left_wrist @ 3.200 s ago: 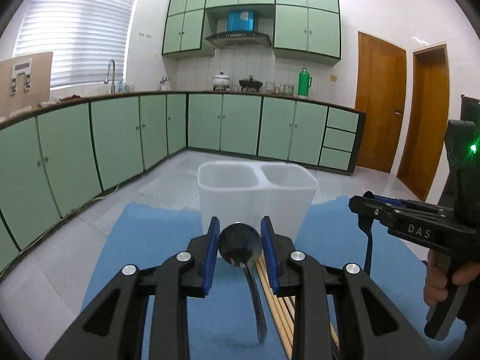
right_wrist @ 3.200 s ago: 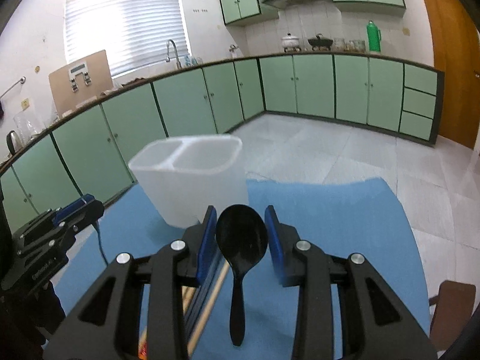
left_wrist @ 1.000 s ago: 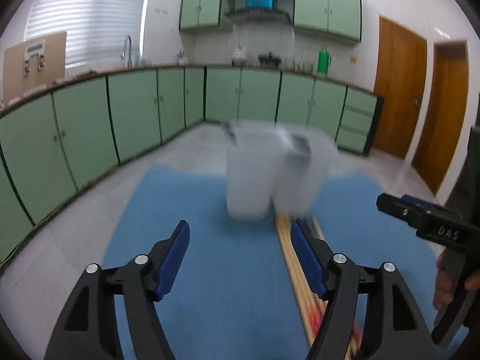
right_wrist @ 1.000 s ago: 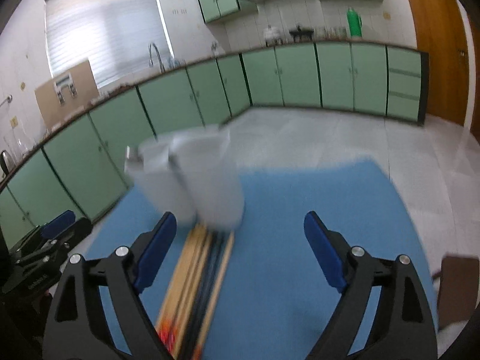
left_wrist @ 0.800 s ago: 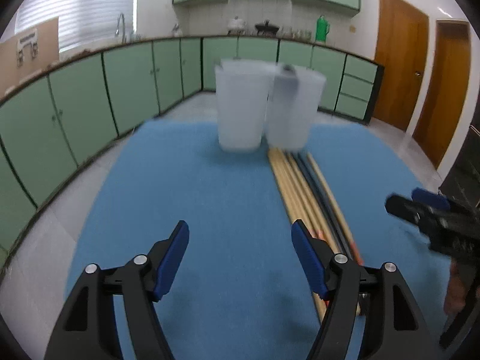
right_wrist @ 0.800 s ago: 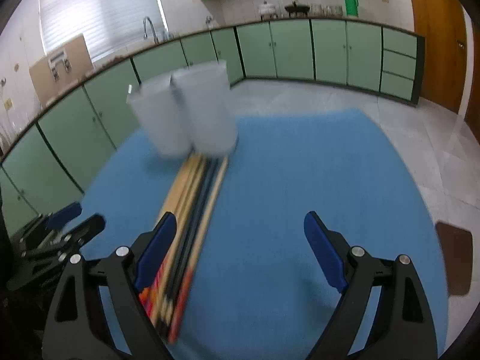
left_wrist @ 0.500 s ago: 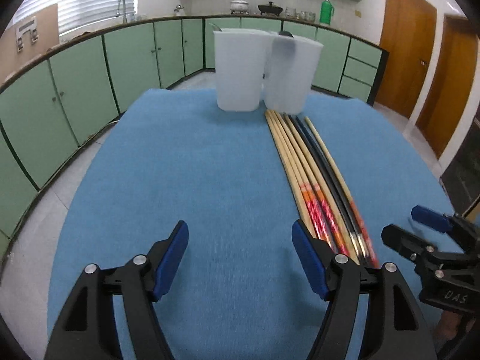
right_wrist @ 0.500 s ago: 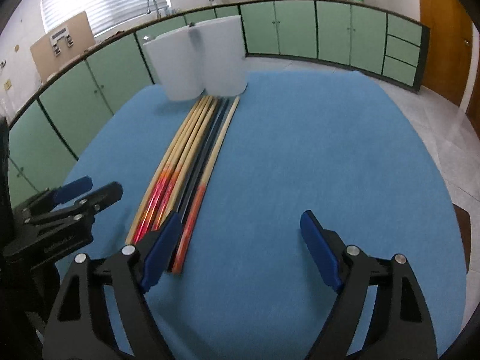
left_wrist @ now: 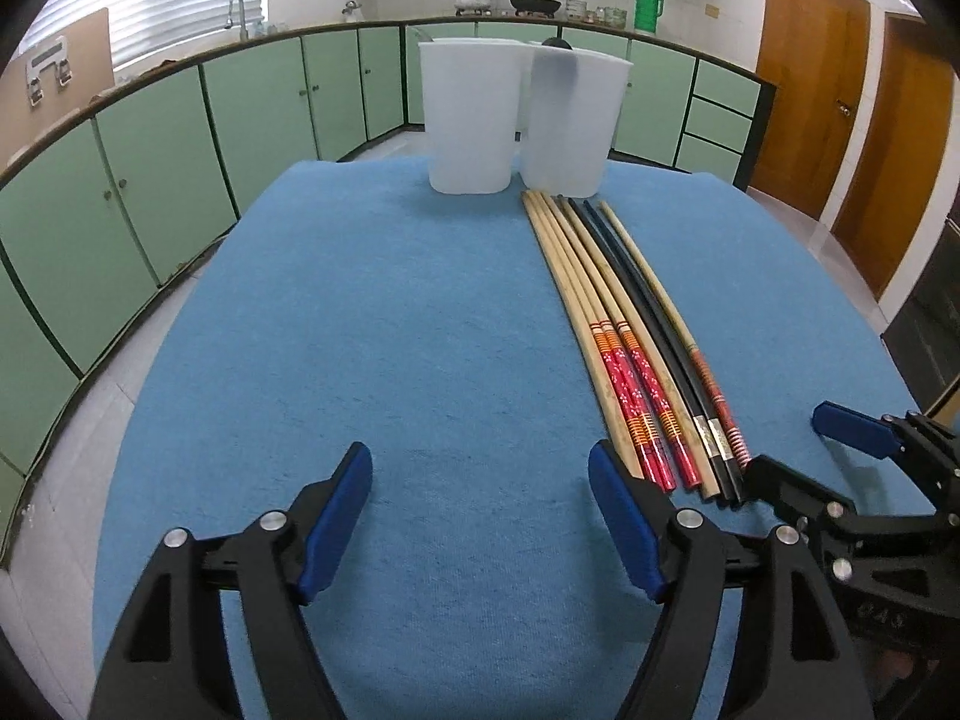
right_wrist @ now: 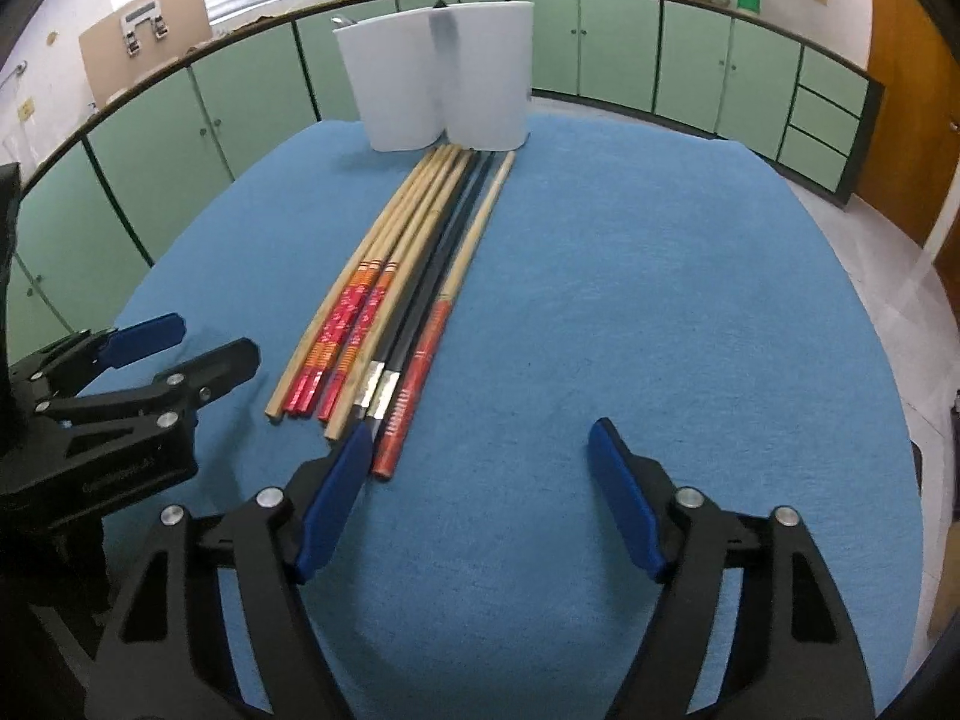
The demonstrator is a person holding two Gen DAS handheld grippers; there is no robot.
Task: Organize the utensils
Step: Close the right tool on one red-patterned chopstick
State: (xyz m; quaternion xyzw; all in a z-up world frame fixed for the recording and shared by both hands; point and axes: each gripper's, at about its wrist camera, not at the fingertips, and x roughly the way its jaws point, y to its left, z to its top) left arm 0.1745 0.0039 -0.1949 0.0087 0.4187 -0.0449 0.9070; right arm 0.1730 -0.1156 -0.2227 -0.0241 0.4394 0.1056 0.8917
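Left wrist: left gripper (left_wrist: 480, 480), right gripper (right_wrist: 477, 462) jaws spread, empty; no legible writing.

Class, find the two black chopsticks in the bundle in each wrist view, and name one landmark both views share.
Left wrist view: black chopsticks right of centre, running from the holder toward the lower right.
Right wrist view: black chopsticks left of centre, slanting toward the lower left.
Shared landmark: the white two-compartment utensil holder at the bundle's far end.
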